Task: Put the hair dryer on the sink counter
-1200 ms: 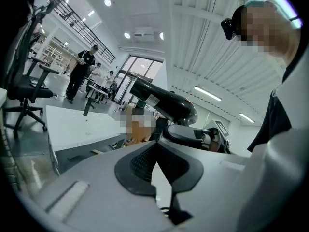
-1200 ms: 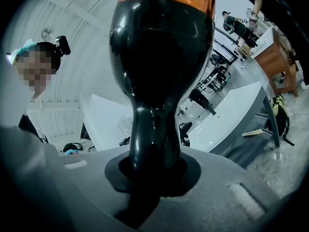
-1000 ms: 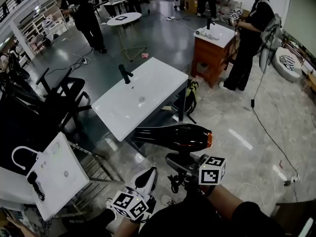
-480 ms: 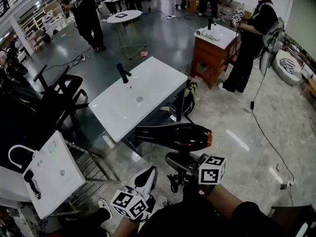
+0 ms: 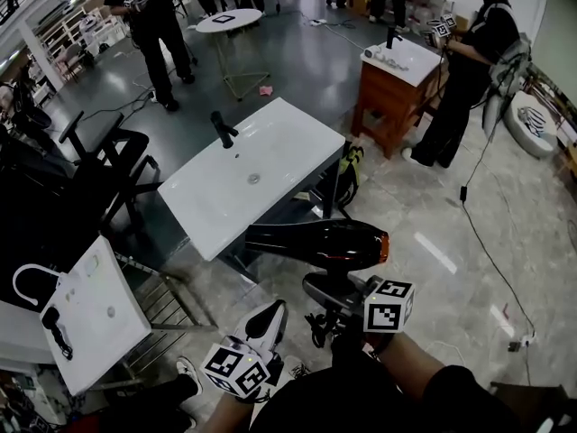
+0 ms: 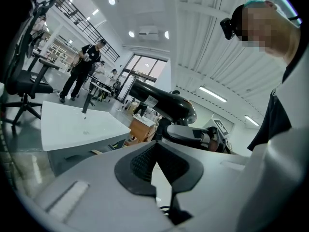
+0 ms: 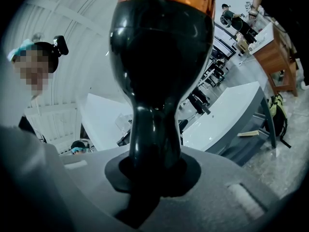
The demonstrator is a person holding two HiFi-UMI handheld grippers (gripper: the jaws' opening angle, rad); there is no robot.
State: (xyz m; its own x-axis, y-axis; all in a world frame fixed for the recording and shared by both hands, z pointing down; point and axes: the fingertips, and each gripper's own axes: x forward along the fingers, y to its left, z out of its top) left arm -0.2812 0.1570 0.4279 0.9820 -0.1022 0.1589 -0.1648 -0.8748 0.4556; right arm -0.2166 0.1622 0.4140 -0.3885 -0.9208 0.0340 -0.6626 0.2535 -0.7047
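Observation:
A black hair dryer point(image 5: 315, 242) with an orange ring at its rear hangs level in the air, nozzle toward the white sink counter point(image 5: 270, 165). My right gripper point(image 5: 326, 291) is shut on its handle from below. In the right gripper view the hair dryer point(image 7: 159, 57) rises out of the right gripper point(image 7: 152, 170), with the sink counter point(image 7: 227, 110) behind it. My left gripper point(image 5: 269, 321) hangs lower left of the dryer, shut, with nothing in it. In the left gripper view the left gripper point(image 6: 157, 166) points past the hair dryer point(image 6: 159, 100) toward the sink counter point(image 6: 72, 124).
A black faucet point(image 5: 223, 129) stands at the counter's far edge. A backpack point(image 5: 350, 170) leans at its right end. A wooden vanity point(image 5: 392, 93) and a person point(image 5: 473, 70) stand beyond. Black chairs point(image 5: 99, 170) are at the left, and a white board point(image 5: 99, 314) lies lower left.
Both grippers and the dryer keep their place in the head view. The sink counter and the room have slid slightly up and left, and the counter sits a little nearer the dryer's nozzle.

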